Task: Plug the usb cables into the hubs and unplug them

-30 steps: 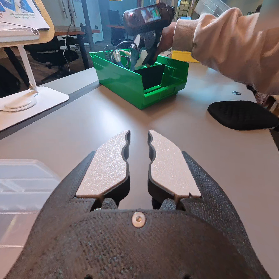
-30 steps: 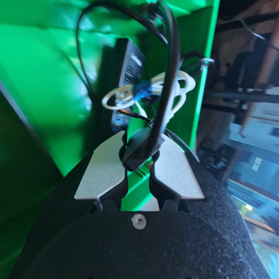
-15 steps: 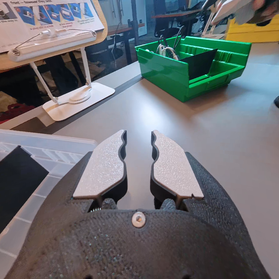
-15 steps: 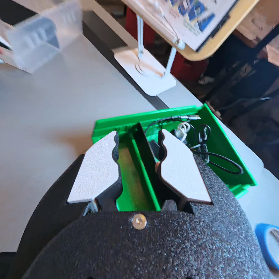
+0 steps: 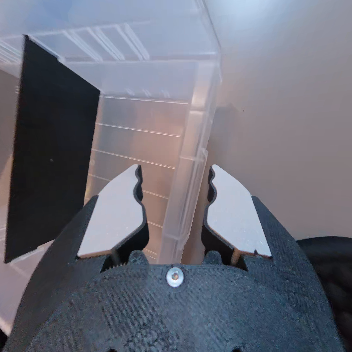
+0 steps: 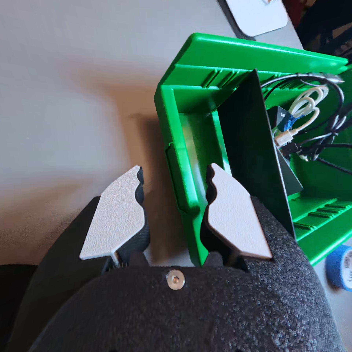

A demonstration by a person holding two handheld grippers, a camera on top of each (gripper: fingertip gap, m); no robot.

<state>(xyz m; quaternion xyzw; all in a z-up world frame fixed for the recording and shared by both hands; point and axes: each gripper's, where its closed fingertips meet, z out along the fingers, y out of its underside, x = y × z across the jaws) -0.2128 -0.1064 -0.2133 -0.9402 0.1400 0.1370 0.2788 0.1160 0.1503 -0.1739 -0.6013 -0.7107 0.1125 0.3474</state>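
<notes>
Green bin [image 6: 190, 106], black divider [image 6: 247, 144]: near compartment bare; far compartment holding black USB hub [image 6: 282, 118], coiled white cable [image 6: 308, 102], black cables [image 6: 323, 141]. Clear bin [image 5: 192, 171], black divider [image 5: 51, 144]. Left gripper [image 5: 175, 171] spread astride clear wall; right gripper [image 6: 174, 171] spread astride green front wall.

A pale grey table [image 6: 66, 95] filled most of both views, lit softly with warm shadows. At its far edge a dark seam ran beside a white stand base [image 6: 255, 17]; beyond lay dim, indistinct floor.
</notes>
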